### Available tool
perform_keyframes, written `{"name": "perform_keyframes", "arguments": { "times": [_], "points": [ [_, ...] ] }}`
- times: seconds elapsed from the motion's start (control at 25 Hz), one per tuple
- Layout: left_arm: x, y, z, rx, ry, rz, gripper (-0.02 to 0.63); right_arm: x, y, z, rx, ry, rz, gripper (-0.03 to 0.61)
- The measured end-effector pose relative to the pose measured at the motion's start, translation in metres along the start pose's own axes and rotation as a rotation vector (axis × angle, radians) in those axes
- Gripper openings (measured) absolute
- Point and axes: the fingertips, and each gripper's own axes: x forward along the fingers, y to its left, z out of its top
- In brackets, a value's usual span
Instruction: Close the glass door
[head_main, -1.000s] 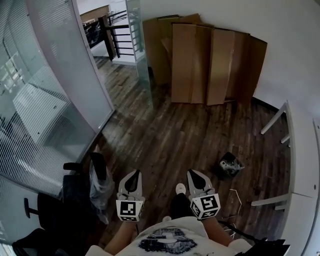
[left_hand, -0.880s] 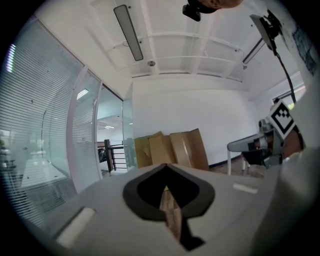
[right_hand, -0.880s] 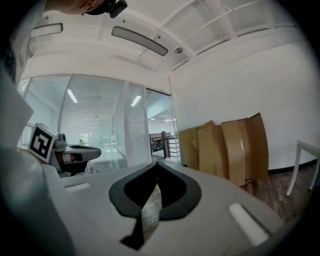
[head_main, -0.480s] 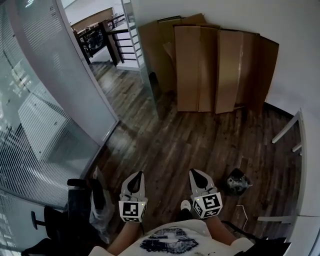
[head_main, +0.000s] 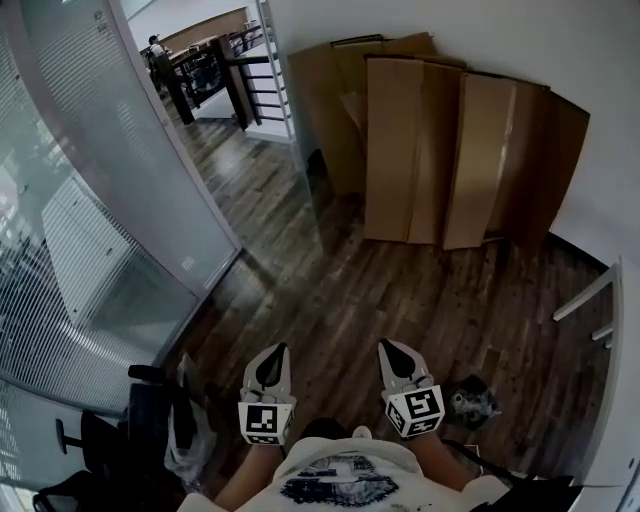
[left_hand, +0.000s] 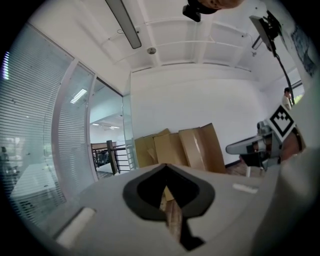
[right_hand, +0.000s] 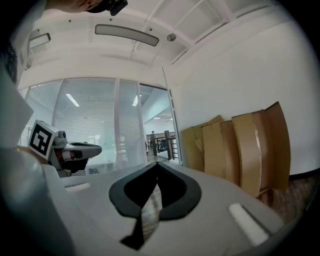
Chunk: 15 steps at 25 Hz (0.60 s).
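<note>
The glass door (head_main: 291, 130) stands open, seen edge-on beside the doorway at the far left of the white wall; it also shows in the left gripper view (left_hand: 127, 137) and the right gripper view (right_hand: 170, 127). A frosted, striped glass wall (head_main: 120, 190) runs along the left. My left gripper (head_main: 272, 352) (left_hand: 166, 166) and right gripper (head_main: 388, 347) (right_hand: 156, 164) are held level side by side, close to my body, over the wooden floor. Both are shut with nothing between the jaws. They are well short of the door and touch nothing.
Large cardboard sheets (head_main: 450, 150) lean on the white wall right of the door. A black office chair (head_main: 150, 420) with a plastic bag (head_main: 188, 440) stands at lower left. A small dark bin (head_main: 470, 402) lies at lower right, near white table legs (head_main: 590, 295). A black railing (head_main: 245, 75) stands beyond the doorway.
I have walked forward: door, glass wall and cardboard are nearer, and the chair and the small bin have slid back toward me. Both grippers stay shut in the same pose.
</note>
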Motion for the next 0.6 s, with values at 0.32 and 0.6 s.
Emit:
{"name": "perform_keyframes", "arguments": {
  "times": [0.32, 0.6],
  "points": [
    [0.073, 0.05, -0.03, -0.035, 0.029, 0.045, -0.003, 0.092, -0.02, -0.011, -0.011, 0.044, 0.044, 0.008],
    [0.179, 0.13, -0.038, -0.06, 0.021, 0.041, -0.003, 0.224, -0.039, 0.002, -0.028, 0.073, 0.057, 0.008]
  ]
}}
